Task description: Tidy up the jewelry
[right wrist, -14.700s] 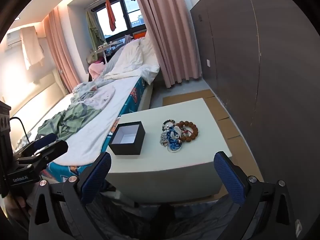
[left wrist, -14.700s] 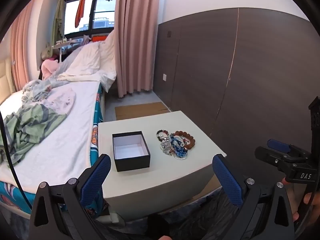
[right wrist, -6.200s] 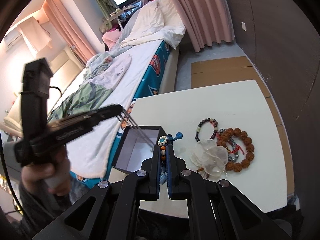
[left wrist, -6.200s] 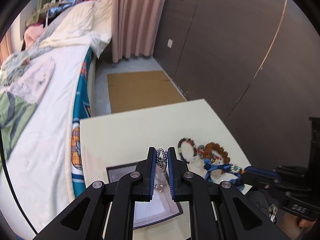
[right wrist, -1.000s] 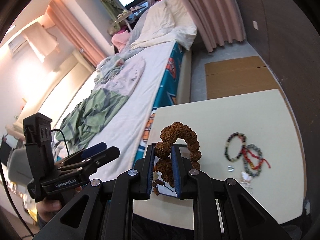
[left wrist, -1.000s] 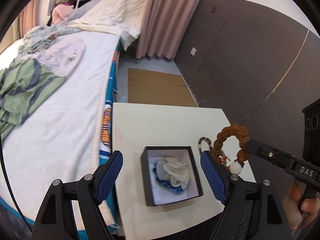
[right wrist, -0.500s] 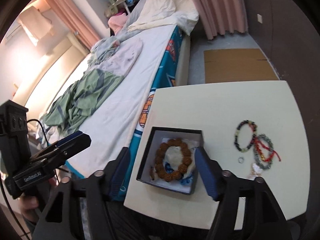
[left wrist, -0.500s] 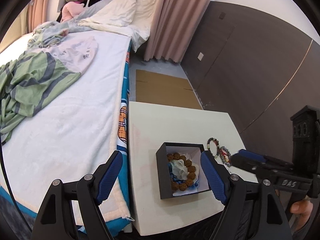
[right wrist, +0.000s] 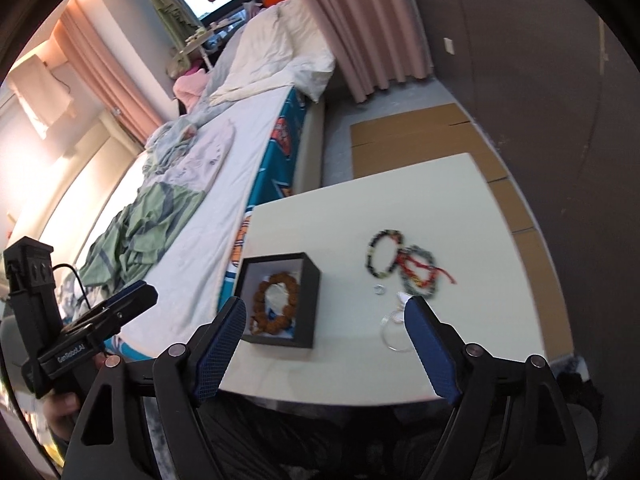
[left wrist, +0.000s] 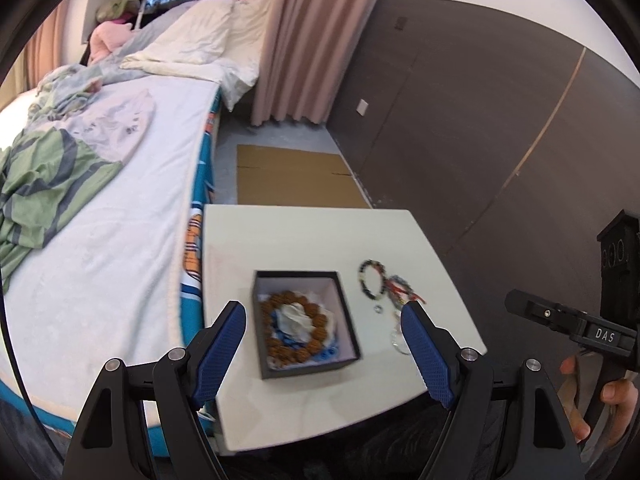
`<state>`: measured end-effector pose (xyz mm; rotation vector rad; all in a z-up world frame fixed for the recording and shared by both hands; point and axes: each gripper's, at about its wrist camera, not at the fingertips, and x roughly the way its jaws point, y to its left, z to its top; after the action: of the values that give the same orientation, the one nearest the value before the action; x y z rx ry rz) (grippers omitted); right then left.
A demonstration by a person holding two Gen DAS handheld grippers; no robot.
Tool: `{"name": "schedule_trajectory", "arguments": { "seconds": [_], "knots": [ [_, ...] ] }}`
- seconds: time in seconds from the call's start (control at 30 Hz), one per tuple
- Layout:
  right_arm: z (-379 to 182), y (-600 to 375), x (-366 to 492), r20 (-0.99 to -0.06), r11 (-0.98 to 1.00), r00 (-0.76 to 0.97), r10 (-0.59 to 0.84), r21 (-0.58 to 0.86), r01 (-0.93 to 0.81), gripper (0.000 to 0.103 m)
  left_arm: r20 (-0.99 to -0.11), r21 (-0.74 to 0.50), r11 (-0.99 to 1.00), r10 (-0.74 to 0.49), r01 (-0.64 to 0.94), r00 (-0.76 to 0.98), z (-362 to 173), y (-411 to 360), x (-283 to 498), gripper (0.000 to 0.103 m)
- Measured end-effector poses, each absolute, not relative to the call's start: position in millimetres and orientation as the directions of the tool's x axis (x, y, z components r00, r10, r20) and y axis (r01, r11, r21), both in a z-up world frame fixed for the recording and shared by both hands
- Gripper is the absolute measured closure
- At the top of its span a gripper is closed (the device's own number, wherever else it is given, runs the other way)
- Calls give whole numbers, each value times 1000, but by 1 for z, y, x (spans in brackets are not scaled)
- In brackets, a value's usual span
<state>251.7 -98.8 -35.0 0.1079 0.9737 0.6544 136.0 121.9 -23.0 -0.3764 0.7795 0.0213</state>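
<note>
A black box (left wrist: 306, 370) (right wrist: 310, 312) stands on the white table (left wrist: 296, 236) (right wrist: 460, 200). Inside it lies a brown bead bracelet (left wrist: 276, 346) (right wrist: 260, 304) around a white flower piece (left wrist: 298, 318) and something blue. To its right on the table lie a dark bead bracelet (left wrist: 372, 278) (right wrist: 382, 254), a grey bracelet with red cord (right wrist: 420, 272), a small ring (right wrist: 379, 289) and a clear bangle (right wrist: 394, 334). My left gripper (left wrist: 322, 354) is open and empty above the table's near edge. My right gripper (right wrist: 324, 346) is open and empty, above the near edge.
A bed (left wrist: 120, 200) with white sheet and green clothes runs along the table's left side. Flat cardboard (left wrist: 292, 178) lies on the floor beyond the table. A dark panelled wall (left wrist: 500, 140) stands to the right. Pink curtains (left wrist: 308, 40) hang at the back.
The right gripper opened a second ago and left the brown bead bracelet in the box. Both grippers have since drawn back slightly and stay open.
</note>
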Motion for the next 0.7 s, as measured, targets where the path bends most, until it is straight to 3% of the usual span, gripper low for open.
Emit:
{"name": "schedule_trajectory", "arguments": {
  "seconds": [0.7],
  "knots": [
    [-53, -162, 295, -689, 790, 387, 613, 513, -337, 21, -786, -132, 990, -79, -42, 613, -4, 39, 203, 23]
  ]
}}
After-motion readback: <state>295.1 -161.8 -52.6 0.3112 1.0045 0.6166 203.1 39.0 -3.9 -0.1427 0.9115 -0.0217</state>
